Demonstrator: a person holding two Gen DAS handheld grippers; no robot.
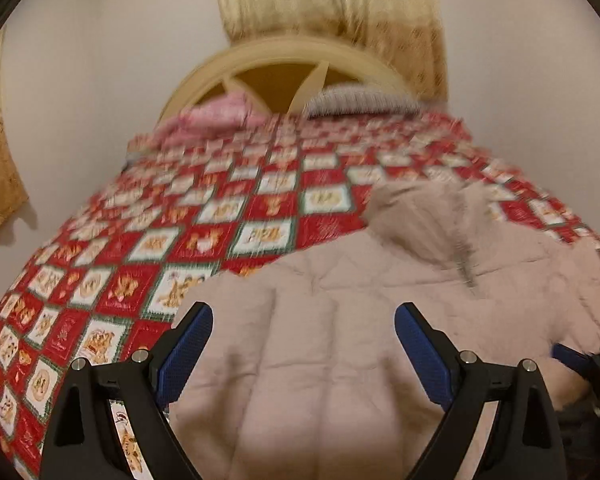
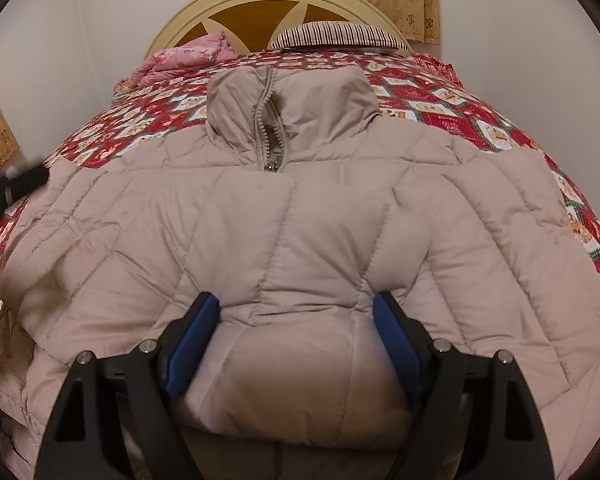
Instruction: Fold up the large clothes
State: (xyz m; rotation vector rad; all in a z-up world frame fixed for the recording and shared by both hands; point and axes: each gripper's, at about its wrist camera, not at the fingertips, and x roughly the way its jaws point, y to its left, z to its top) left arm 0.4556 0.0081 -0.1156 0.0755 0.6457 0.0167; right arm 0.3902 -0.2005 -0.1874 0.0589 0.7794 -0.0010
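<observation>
Nearest the right wrist camera, the right gripper (image 2: 296, 336) stands wide, its blue pads on either side of a puffed bulge of the beige quilted down jacket (image 2: 292, 216). The pads seem to touch the fabric at the near hem, but whether they press or merely flank it cannot be told. The jacket lies front-up on the red and white patchwork bedspread (image 2: 440, 112), its collar and zip towards the cream wooden headboard (image 2: 260, 4) and both sleeves spread to left and right.

The left gripper (image 1: 304, 344) is released and holds nothing; it hovers over the jacket's left part in a blurred view.

To fold well, each gripper probably needs a full pinch of the padded hem. The filling is springy and slippery, so a shallow bite may slide off. Lifting both sides evenly should keep the fold straight.
</observation>
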